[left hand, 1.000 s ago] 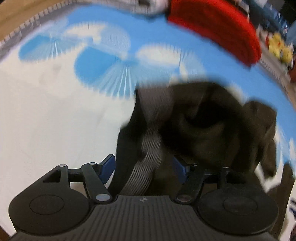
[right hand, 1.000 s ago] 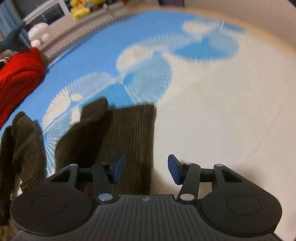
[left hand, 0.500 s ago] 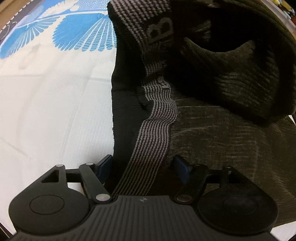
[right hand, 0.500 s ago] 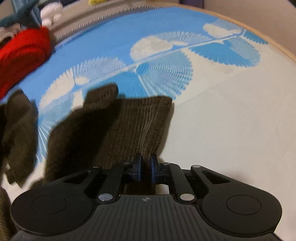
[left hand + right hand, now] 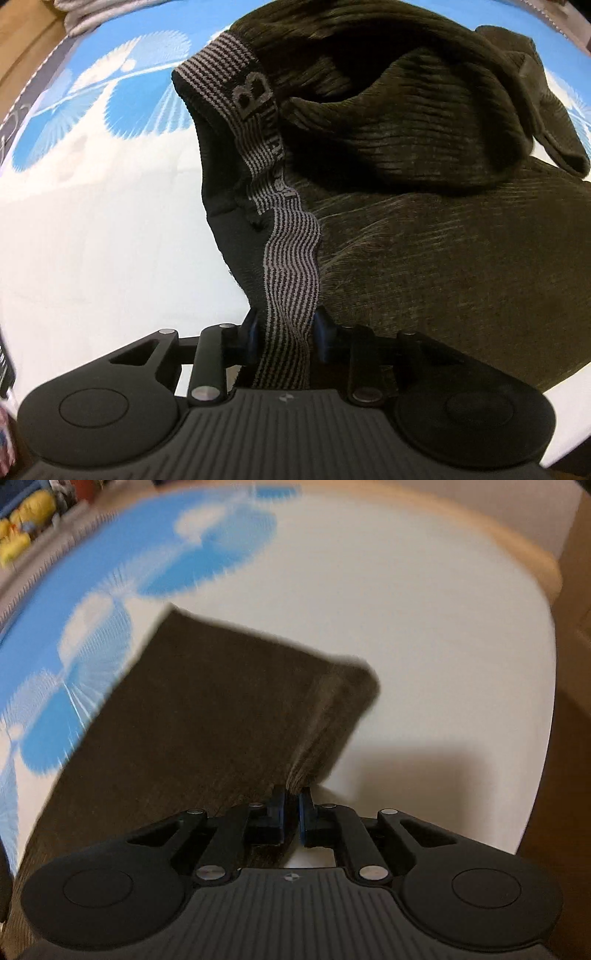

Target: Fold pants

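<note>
Dark olive corduroy pants (image 5: 424, 206) with a grey striped waistband (image 5: 291, 258) fill the left wrist view, bunched and lifted off the bed. My left gripper (image 5: 286, 326) is shut on the waistband. In the right wrist view a pant leg (image 5: 207, 716) stretches away from me, its hem end raised over the sheet. My right gripper (image 5: 291, 805) is shut on the edge of that leg.
The bed has a white sheet with blue fan patterns (image 5: 92, 229), also seen in the right wrist view (image 5: 424, 627). Yellow plush toys (image 5: 18, 531) sit beyond the bed at far left. The bed's edge and a brown floor (image 5: 561, 738) lie to the right.
My left gripper closed on the waistband and the pants rose toward the camera. My right gripper, shut half a second ago, lifted the pant leg and swung it right.
</note>
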Demonstrator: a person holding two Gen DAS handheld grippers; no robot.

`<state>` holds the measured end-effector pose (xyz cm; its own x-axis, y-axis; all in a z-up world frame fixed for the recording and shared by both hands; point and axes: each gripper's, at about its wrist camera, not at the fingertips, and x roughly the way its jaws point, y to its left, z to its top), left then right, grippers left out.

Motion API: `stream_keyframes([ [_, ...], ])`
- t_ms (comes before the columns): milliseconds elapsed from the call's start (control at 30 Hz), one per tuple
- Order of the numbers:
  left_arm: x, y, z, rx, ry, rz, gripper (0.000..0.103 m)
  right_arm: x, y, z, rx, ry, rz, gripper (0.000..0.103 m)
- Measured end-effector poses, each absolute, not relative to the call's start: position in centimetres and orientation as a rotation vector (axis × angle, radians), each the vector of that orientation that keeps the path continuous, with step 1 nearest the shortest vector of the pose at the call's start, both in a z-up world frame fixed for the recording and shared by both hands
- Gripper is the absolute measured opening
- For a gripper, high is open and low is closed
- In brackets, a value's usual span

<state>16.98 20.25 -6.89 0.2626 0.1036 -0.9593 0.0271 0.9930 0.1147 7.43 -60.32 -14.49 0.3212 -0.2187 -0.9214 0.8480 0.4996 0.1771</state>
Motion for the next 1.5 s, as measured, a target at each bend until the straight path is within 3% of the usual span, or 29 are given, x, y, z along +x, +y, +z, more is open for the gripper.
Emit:
stream_keyframes([
  [133,14.8,21.8,-6.9,0.001,1.327,0.130,0.037,6.5,-61.9,-14.8,0.824,0.994,-0.747,0.016],
  [233,14.7,21.8,-7.5,-0.027,1.356,0.145,0.048,6.2,-62.9,-15.1,0.800,0.996,-0.751,0.036],
  [267,14.8,22.0,-7.6,-0.039,1.360,0.140,0.057,5.8,-63.5,-15.4,0.808,0.998,-0.758,0.039],
  [500,16.1,22.4,-10.1,0.025,1.440,0.135,0.060,5.4,-62.9,-15.8,0.778,0.986,-0.745,0.038],
  [533,16.2,22.2,-10.2,0.041,1.436,0.130,0.059,5.6,-62.8,-15.8,0.764,0.988,-0.740,0.028],
  [567,16.3,21.8,-10.1,0.056,1.427,0.122,0.053,5.8,-62.8,-15.8,0.756,0.989,-0.728,0.010],
  [733,16.2,20.2,-8.3,0.126,1.357,0.098,0.033,5.4,-63.1,-14.3,0.759,0.919,-0.719,0.005],
  [767,16.4,20.0,-7.8,0.116,1.331,0.084,0.020,4.9,-63.4,-13.6,0.766,0.889,-0.743,0.005],
  [833,16.2,19.6,-6.4,0.072,1.287,0.044,0.012,3.3,-64.0,-12.6,0.790,0.837,-0.822,0.005],
  [967,15.6,17.7,-5.5,0.168,1.280,-0.019,0.011,0.5,-65.4,-12.9,0.829,0.896,-0.982,0.005],
  [1167,14.9,18.8,-5.8,0.283,1.372,0.060,0.010,1.5,-65.0,-14.4,0.770,1.046,-0.764,0.007],
  [1300,15.3,19.5,-4.5,0.243,1.355,0.116,0.013,1.8,-64.3,-14.4,0.698,1.141,-0.690,0.019],
  [1333,15.5,19.2,-4.0,0.238,1.341,0.128,0.015,1.4,-64.3,-13.8,0.703,1.128,-0.713,0.024],
  [1500,13.3,18.8,-0.4,0.250,1.257,0.230,0.023,-2.1,-63.9,-8.0,0.702,0.848,-0.771,0.024],
])
